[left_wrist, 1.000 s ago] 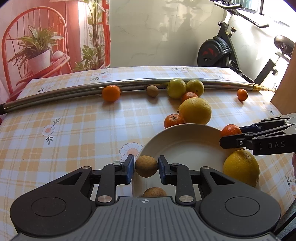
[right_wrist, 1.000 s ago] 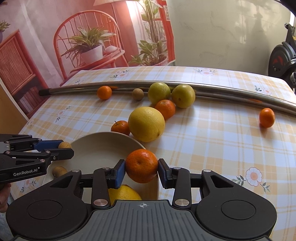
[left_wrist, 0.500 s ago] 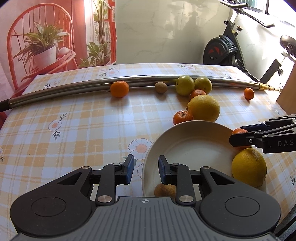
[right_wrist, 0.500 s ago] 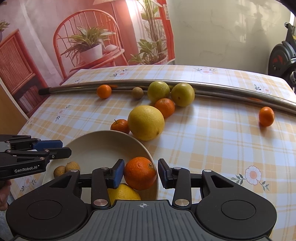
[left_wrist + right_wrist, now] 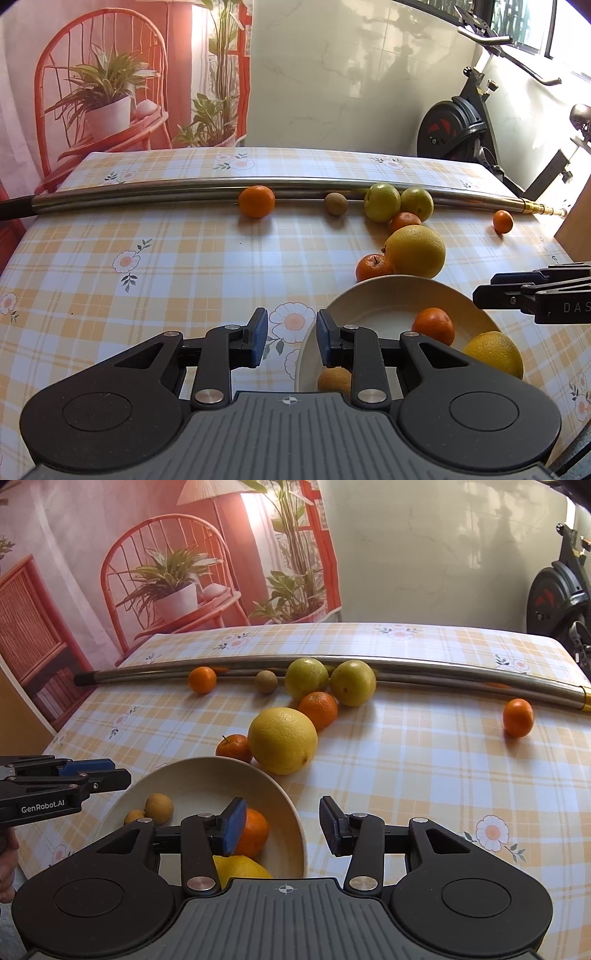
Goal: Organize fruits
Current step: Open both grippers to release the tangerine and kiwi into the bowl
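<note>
A cream bowl (image 5: 373, 291) (image 5: 207, 771) sits near the table's front edge. It holds a mandarin (image 5: 433, 325) (image 5: 253, 832), a yellow citrus (image 5: 493, 352) (image 5: 240, 869) and two small brown fruits (image 5: 159, 808), one of which shows in the left wrist view (image 5: 334, 380). My left gripper (image 5: 289, 339) is open and empty over the bowl's left rim. My right gripper (image 5: 282, 829) is open and empty over the bowl's right rim. Loose fruit lies beyond the bowl: a big yellow citrus (image 5: 415, 251) (image 5: 282, 740) and a stemmed mandarin (image 5: 373, 266) (image 5: 234, 746).
A long steel tube (image 5: 147, 194) (image 5: 443, 672) lies across the checked tablecloth. Against it rest two green-yellow citrus (image 5: 306, 679), a brown fruit (image 5: 335, 203) and an orange (image 5: 256, 201). A lone mandarin (image 5: 518, 717) sits far right. An exercise bike (image 5: 461, 125) stands behind.
My left gripper let go of the brown fruit into the bowl and drew back left. My right gripper opened, dropped the mandarin into the bowl and moved right.
</note>
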Tool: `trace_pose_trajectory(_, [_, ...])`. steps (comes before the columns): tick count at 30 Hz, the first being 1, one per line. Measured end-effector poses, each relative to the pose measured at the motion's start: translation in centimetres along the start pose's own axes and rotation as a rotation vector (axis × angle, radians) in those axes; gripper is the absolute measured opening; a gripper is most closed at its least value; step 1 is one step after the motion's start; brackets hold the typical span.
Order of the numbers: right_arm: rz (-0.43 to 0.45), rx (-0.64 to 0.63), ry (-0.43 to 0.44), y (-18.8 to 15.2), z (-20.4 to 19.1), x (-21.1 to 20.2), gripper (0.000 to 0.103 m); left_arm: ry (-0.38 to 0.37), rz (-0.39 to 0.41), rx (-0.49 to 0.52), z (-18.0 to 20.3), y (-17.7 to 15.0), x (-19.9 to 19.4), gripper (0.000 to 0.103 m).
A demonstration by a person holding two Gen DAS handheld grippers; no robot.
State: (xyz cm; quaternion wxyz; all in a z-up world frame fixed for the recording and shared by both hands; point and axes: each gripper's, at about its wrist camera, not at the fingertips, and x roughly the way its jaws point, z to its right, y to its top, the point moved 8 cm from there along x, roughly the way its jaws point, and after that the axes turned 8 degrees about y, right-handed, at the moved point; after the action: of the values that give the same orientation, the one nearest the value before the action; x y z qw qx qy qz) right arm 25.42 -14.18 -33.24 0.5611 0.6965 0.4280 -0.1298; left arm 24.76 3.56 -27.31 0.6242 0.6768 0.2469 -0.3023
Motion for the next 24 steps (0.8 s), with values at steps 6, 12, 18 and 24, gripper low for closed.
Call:
trace_pose_trajectory(6, [0.028,0.017,-0.016,0.4,0.8,-0.7,0.041,0.012,0.007,-0.039,-0.7,0.3,-0.2,0.030])
trace_pose_trajectory(12, [0.048,0.037,-0.036,0.6,1.9,-1.4,0.041,0.025,0.010,-0.075,-1.6,0.8,-0.3,0.030])
trace_pose_trajectory(18, [0.064,0.054,-0.051,0.7,2.8,-1.9,0.041,0.031,0.016,-0.095,-2.0,1.1,-0.3,0.030])
trace_pose_trajectory(24, [0.075,0.066,-0.064,0.8,3.4,-2.3,0.041,0.036,0.021,-0.108,-2.3,1.4,-0.3,0.030])
